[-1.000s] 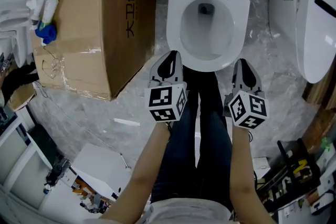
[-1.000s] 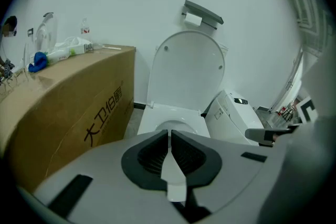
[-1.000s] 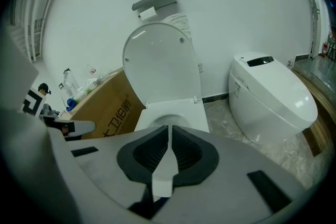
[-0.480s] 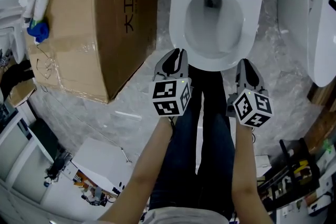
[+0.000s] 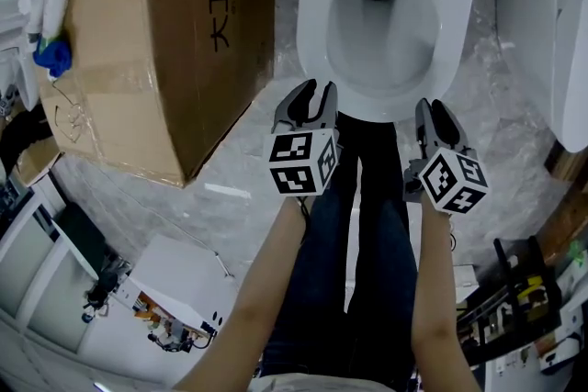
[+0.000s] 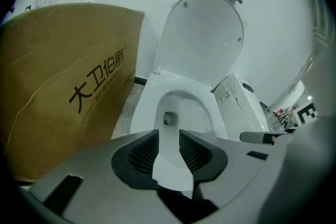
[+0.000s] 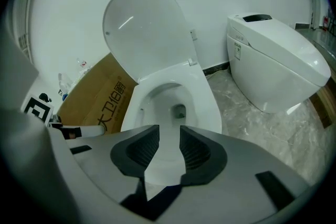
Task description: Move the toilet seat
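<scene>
Left hand-held gripper (image 5: 318,88) and right hand-held gripper (image 5: 433,106): jaws just opened to a narrow gap, nothing between. The seat (image 5: 313,28) lies flat on the bowl, just ahead. Risk: a shallow bite on its smooth edge slips and the seat slams down.

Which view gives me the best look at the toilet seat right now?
The head view: it shows the toilet seat from above, nearly the whole ring lying on the bowl. The left gripper view and right gripper view show it at a slant, its front mostly hidden behind the fingers.
</scene>
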`<action>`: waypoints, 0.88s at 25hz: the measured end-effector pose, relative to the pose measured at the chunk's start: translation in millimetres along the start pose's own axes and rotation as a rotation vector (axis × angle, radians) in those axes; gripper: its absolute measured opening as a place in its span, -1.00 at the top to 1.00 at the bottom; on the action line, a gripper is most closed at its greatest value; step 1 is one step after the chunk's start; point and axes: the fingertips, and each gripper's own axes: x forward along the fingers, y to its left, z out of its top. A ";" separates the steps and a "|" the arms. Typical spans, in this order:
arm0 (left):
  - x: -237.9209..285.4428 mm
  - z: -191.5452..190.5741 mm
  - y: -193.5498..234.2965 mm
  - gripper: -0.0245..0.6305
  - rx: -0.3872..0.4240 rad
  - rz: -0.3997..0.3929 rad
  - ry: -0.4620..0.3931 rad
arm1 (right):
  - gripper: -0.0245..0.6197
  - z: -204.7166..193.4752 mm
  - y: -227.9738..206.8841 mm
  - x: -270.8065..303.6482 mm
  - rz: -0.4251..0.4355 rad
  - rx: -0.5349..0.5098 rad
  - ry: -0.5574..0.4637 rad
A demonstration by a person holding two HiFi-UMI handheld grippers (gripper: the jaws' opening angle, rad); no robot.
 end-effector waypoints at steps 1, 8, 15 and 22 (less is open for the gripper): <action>2.0 -3.4 1.7 0.57 0.001 0.001 0.007 | 0.54 -2.2 -2.4 2.1 -0.009 -0.002 0.003; 17.9 -24.2 18.3 0.53 -0.022 0.021 0.044 | 0.44 -20.6 -19.9 18.0 -0.039 0.004 0.027; 29.6 -48.4 30.8 0.44 -0.033 0.032 0.089 | 0.38 -40.0 -40.8 29.1 -0.067 0.090 0.044; 43.0 -66.7 38.3 0.36 -0.086 0.053 0.108 | 0.30 -49.0 -64.0 35.3 -0.131 0.102 0.066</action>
